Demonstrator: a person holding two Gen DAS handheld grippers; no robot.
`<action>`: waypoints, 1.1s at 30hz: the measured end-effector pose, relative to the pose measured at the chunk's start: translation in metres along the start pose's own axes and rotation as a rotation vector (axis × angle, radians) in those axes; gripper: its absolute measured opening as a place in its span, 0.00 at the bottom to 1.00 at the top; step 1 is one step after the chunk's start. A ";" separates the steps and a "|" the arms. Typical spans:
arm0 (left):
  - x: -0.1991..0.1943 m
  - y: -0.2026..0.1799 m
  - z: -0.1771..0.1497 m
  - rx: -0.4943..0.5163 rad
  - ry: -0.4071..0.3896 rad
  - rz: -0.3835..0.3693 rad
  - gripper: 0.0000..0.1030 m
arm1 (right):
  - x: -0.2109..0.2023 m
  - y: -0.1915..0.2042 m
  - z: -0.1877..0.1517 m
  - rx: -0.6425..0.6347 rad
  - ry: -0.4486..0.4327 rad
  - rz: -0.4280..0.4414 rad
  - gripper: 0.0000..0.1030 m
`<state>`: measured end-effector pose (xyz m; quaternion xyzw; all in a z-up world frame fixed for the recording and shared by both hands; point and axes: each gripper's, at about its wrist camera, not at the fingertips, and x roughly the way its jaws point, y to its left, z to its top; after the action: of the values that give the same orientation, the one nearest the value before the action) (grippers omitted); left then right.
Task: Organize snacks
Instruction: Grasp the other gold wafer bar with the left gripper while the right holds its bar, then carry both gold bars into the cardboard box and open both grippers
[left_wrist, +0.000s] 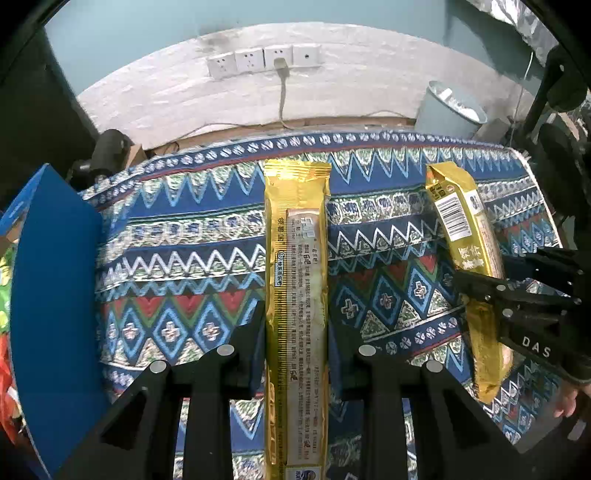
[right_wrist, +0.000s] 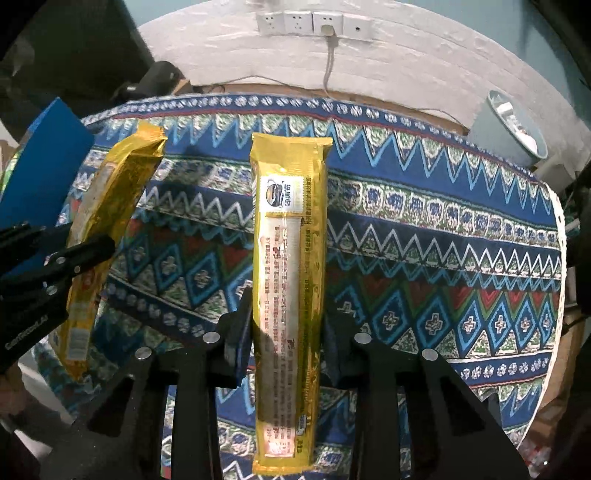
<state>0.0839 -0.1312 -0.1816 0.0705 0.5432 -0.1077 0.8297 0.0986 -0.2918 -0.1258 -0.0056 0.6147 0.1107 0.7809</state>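
Left wrist view: counter (left_wrist: 207, 236) under a blue/red/green zigzag-patterned cloth fills most of frame; white-painted brick wall (left_wrist: 166, 92) w/ a row of outlets (left_wrist: 264, 61), one plugged, cord trailing down. Blue box (left_wrist: 55, 314) stands at the counter's left edge, open side away from cam, colourful packs just visible beyond it; likely the destination, can't confirm. Pale bin (left_wrist: 450, 110) on floor behind the counter's far right corner. Left gripper (left_wrist: 295, 354) is clamped on a long gold snack pack (left_wrist: 295, 277), pack running lengthwise out ahead of the fingers, lifted clear of the cloth. Right gripper (left_wrist: 491, 291) is clamped on a second gold pack (left_wrist: 469, 236), barcode side showing, held near mid-length, also off the cloth. Right wrist view confirms: right gripper (right_wrist: 284, 339) pinching its pack (right_wrist: 288, 277) across the narrow width, left gripper (right_wrist: 70, 258) w/ the other pack (right_wrist: 107, 229) just in front of the box (right_wrist: 44, 173). Risks, my read: foil wrap is slick, grip sits well back from the far end, so a fast swing could pivot or slip a pack out; both packs converging on one box could knock together; long pack may catch the box wall if not angled in; squeezing too hard could crush contents.
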 end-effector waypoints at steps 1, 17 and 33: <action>-0.004 0.002 -0.001 -0.001 -0.004 -0.001 0.28 | -0.003 0.002 0.000 -0.003 -0.006 0.002 0.30; -0.066 0.036 -0.021 0.001 -0.112 0.052 0.28 | -0.066 0.029 0.007 -0.055 -0.186 0.006 0.30; -0.132 0.074 -0.022 -0.041 -0.252 0.115 0.28 | -0.113 0.071 0.043 -0.103 -0.317 0.053 0.30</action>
<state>0.0328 -0.0408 -0.0695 0.0703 0.4318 -0.0570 0.8974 0.1023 -0.2347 0.0023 -0.0117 0.4773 0.1623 0.8635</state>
